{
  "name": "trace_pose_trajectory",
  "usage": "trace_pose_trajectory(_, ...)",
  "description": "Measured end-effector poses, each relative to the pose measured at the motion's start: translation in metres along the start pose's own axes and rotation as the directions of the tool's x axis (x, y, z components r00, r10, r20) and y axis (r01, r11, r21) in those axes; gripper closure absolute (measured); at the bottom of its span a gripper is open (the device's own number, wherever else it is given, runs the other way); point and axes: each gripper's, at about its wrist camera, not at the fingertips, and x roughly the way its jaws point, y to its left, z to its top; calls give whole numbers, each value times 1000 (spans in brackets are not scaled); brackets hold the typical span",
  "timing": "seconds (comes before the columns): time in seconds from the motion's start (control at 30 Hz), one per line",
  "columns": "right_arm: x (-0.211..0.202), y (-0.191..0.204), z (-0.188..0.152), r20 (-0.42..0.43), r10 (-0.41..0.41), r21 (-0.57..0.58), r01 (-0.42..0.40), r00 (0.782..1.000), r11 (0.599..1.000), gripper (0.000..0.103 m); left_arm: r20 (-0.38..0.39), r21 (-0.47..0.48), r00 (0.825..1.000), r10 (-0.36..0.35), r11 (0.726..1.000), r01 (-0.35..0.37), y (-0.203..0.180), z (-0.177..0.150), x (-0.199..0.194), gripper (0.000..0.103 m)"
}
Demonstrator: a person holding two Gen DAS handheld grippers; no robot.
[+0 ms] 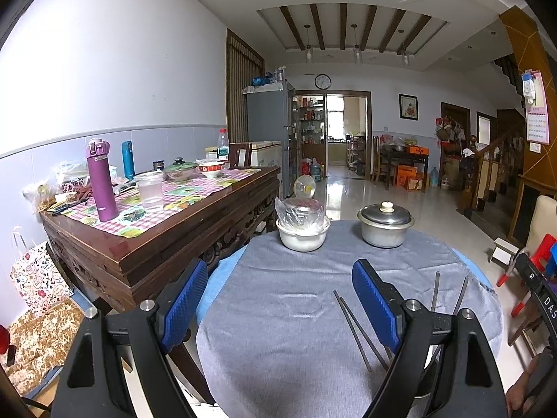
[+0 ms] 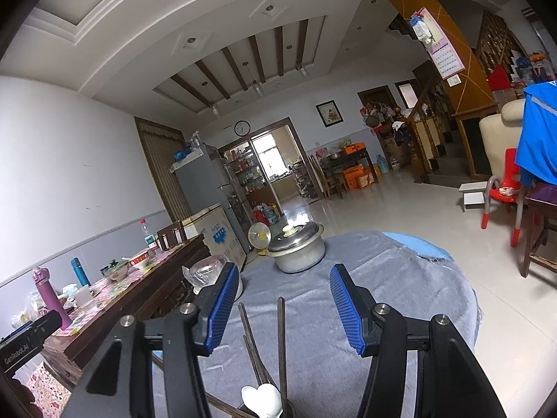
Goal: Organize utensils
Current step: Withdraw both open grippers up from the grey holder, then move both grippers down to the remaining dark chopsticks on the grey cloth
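Your landmark is the round table (image 1: 296, 313), draped in a grey cloth with a blue one showing under its edge. It stands in a long tiled room with a beamed ceiling, a clock (image 1: 322, 81) on the far wall and stairs off to the right.

Left of the round table runs a dark wooden sideboard (image 1: 167, 240) with a checked cover; on it you can see a purple flask (image 1: 101, 181), a blue flask, a clear tub, a green-lidded dish and a red-and-white bowl. Behind the sideboard stands a grey fridge (image 1: 269, 115).

At the table's far edge sits a lidded metal pot (image 1: 384, 224); its contents are hidden. Just left of it is a white bowl (image 1: 302, 235) holding something wrapped in clear plastic.

On the table's near part lie the chopsticks (image 1: 358, 331), dark and thin, loose on the cloth in two pairs. In your right wrist view a white spoon (image 2: 263, 400) rests on the cloth at the bottom edge, by the chopstick ends.

Your left gripper (image 1: 280, 299) hangs over the table's near left, fingers spread wide, pinching nothing. Your right gripper (image 2: 282, 306) has its fingers apart too, above the chopsticks without touching them.

Readable writing: "GenRobot.AI" on the left gripper's body, seen from the right wrist.
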Motion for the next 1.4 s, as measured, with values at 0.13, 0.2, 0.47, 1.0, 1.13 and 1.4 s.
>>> trace_pose_trajectory(0.13, 3, 0, -2, -9, -6, 4, 6, 1000, 1000, 45, -12, -3, 1000, 2, 1000, -2, 2, -3, 4, 17)
trace_pose_trajectory(0.2, 4, 0, -2, -13, -8, 5, 8, 1000, 1000, 45, -19, -6, 1000, 4, 1000, -4, 4, -4, 6, 17)
trace_pose_trajectory(0.47, 9, 3, -8, -37, -16, -2, 15, 999, 1000, 45, -39, -18, 999, 10, 1000, -11, 10, -10, 12, 17)
trace_pose_trajectory(1.0, 55, -18, -6, -169, -23, 4, 24, 985, 1000, 45, -131, -54, 988, 77, 995, -85, 49, -26, 56, 17)
trace_pose_trajectory(1.13, 93, -41, -9, -286, -4, 32, 14, 958, 999, 45, -217, -92, 972, 93, 989, -115, 66, -38, 91, 17)
trace_pose_trajectory(1.4, 186, -78, -38, -512, 44, 61, -14, 858, 998, 45, -387, -86, 917, 95, 987, -138, 65, -70, 159, 17)
